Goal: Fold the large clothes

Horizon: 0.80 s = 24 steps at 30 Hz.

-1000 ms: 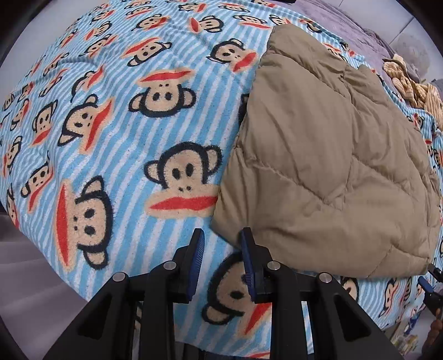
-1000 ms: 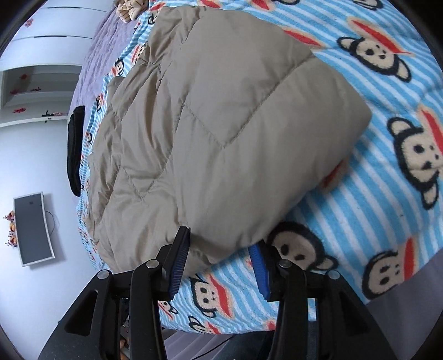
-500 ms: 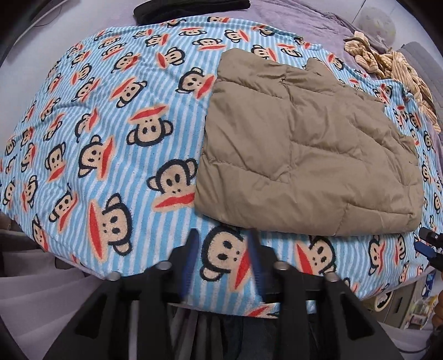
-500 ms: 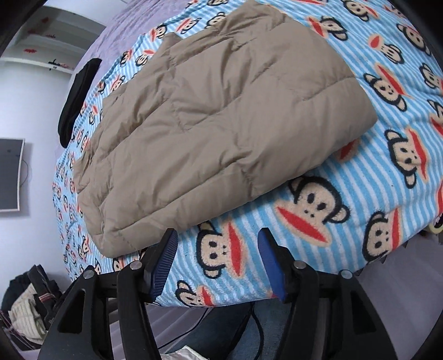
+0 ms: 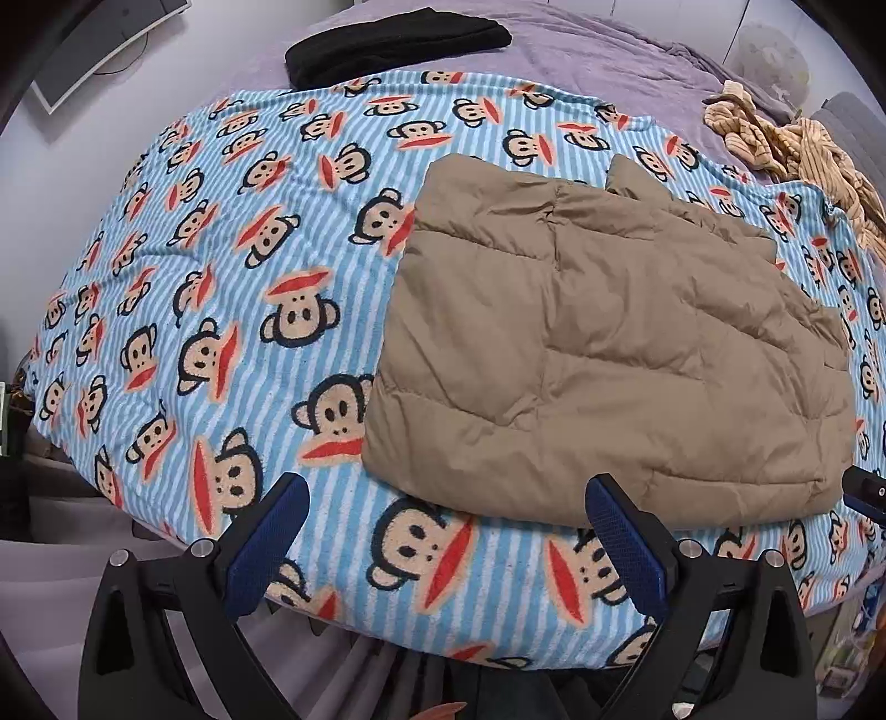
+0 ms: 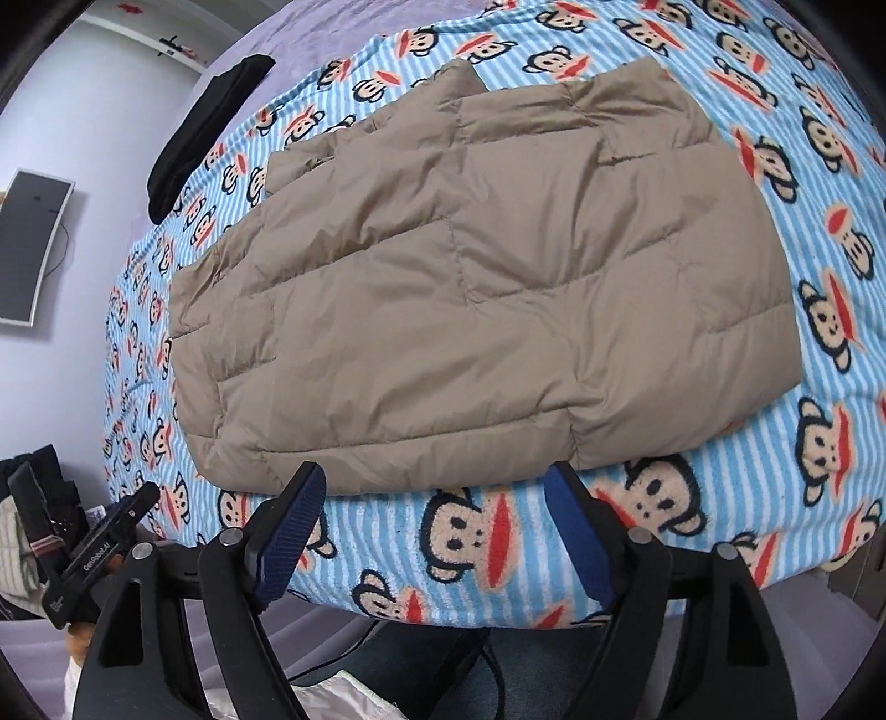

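A tan quilted jacket (image 5: 603,354) lies folded into a flat rectangle on a blue striped monkey-print blanket (image 5: 221,288); it also shows in the right wrist view (image 6: 476,288). My left gripper (image 5: 443,537) is open and empty, held back from the jacket's near edge above the blanket's front. My right gripper (image 6: 437,520) is open and empty, just short of the jacket's near edge. The left gripper's tip (image 6: 105,537) shows at the right wrist view's lower left.
A black folded garment (image 5: 396,41) lies at the far side on a purple sheet (image 5: 609,61). A tan striped garment (image 5: 797,149) is heaped at the far right. A wall screen (image 6: 30,243) hangs beyond the bed. The bed's front edge drops off below the grippers.
Both grippers have pulled back from the jacket and away from the bed. The left gripper's jaws have opened wide; the right has opened a little more. The jacket lies still.
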### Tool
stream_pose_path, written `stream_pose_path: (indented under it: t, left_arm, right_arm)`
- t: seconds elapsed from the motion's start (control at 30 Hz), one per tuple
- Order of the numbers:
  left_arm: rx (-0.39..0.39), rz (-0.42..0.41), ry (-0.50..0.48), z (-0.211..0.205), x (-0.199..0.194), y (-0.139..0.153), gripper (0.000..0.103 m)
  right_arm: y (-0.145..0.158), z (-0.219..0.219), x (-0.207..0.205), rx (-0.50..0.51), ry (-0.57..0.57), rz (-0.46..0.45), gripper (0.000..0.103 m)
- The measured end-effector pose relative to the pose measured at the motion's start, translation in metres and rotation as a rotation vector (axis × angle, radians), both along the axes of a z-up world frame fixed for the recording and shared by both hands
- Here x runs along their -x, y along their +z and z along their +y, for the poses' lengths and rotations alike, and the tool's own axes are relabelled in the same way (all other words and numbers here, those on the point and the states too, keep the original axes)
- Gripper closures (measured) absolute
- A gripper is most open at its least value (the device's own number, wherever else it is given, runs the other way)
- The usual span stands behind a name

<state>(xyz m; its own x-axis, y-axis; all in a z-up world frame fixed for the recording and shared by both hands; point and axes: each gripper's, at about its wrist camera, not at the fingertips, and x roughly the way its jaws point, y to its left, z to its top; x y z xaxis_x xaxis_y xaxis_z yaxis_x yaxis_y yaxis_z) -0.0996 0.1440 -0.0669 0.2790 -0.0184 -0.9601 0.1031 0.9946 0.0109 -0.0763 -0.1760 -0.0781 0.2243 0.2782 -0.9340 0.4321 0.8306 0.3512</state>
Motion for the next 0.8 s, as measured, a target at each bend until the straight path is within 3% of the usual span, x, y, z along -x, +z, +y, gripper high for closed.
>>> stream_pose_path:
  t: [0.13, 0.37, 0.57, 0.8]
  left_arm:
    - [-0.033, 0.007, 0.020, -0.015, -0.002, 0.004, 0.003]
    - [-0.022, 0.028, 0.025, -0.039, -0.001, 0.003, 0.003]
    - [-0.010, 0.034, 0.038, -0.041, -0.003, 0.003, 0.003]
    - [0.030, 0.074, -0.009, -0.023, -0.033, -0.016, 0.003]
  right_arm:
    - [0.008, -0.006, -0.005, 0.037, 0.055, -0.028, 0.013]
    - [0.015, -0.024, -0.006, 0.060, 0.090, -0.063, 0.012]
    - [0.007, -0.037, -0.008, 0.042, 0.101, -0.038, 0.012]
    - [-0.003, -0.022, -0.018, 0.020, 0.107, 0.017, 0.012]
